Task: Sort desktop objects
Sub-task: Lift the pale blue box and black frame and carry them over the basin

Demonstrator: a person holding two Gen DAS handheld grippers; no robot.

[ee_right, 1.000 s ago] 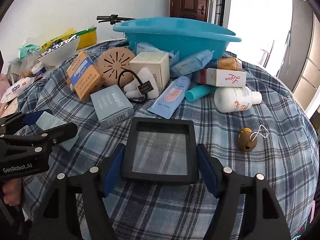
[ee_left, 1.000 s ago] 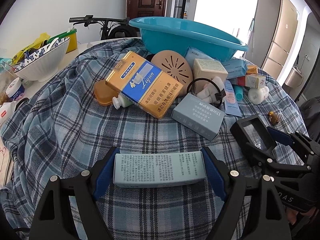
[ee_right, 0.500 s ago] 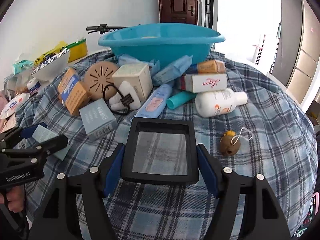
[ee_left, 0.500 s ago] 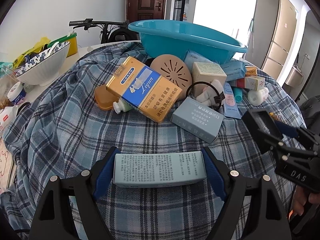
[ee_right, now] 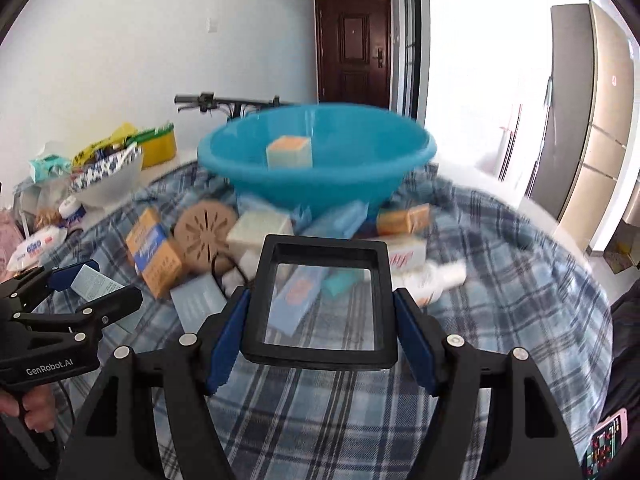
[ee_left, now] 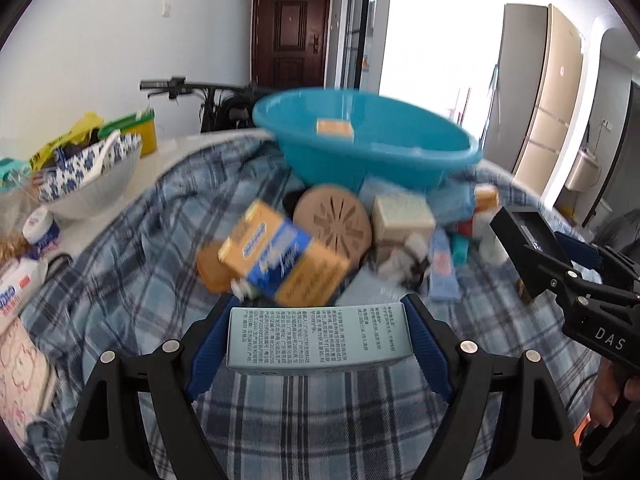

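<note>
I have both loads lifted over the plaid-covered worktop (ee_right: 500, 280): my left gripper (ee_left: 320, 334) clamps a pale blue box (ee_left: 318, 332), my right gripper (ee_right: 320, 312) a black square frame (ee_right: 320, 304). I judge this the carry step toward the blue basin (ee_right: 320, 184) (one small box (ee_right: 289, 152) lies inside); next I must clear its rim before letting go.

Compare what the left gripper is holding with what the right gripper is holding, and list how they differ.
The left gripper holds a pale blue box; the right gripper holds a black square frame.
The box is opaque card covered in small print; the frame has a clear pane through which the items behind show.
The box is a long closed carton; the frame is flat and open-centred.
Shared: each is clamped across its width between blue finger pads, raised above the plaid cloth.
</note>
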